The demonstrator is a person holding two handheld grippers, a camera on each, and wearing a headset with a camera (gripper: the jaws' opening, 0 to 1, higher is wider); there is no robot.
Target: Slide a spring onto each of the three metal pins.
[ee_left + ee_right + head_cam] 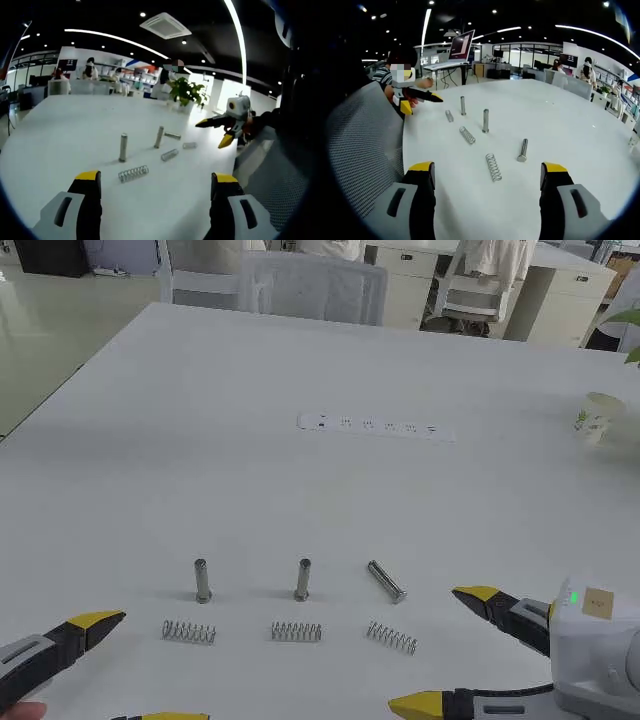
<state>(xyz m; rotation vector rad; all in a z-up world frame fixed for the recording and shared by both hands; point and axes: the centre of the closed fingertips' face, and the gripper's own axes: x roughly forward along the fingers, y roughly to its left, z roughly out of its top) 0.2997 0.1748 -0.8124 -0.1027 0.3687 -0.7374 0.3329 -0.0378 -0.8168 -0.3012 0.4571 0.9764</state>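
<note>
1. The left gripper [130,668] has its yellow-tipped jaws spread wide with nothing between them. In the head view its lower jaw is mostly cut off by the bottom edge, and its body by the corner
2. The right gripper [437,648] is also spread wide and holds nothing. Its white body runs off the right edge of the head view
3. The grippers sit near the front edge of the white table [200,440], one at each end of the row of parts and touching none of them. Whether they rest on the table cannot be told
4. Nearest the person, the left spring [189,632], middle spring [296,632] and right spring [391,638] lie on their sides in a row, well apart from each other
5. Just behind each spring, and apart from it, is a metal pin. The left pin [202,580] and middle pin [302,579] stand upright on their wider ends, while the right pin [386,581] lies tilted on the surface
6. Farther back a power strip [375,426] lies flat, its markings too small to read
7. A paper cup [598,417] sits near the table's right edge
8. A chair [310,285] beyond the far edge is cut off at the top
</note>
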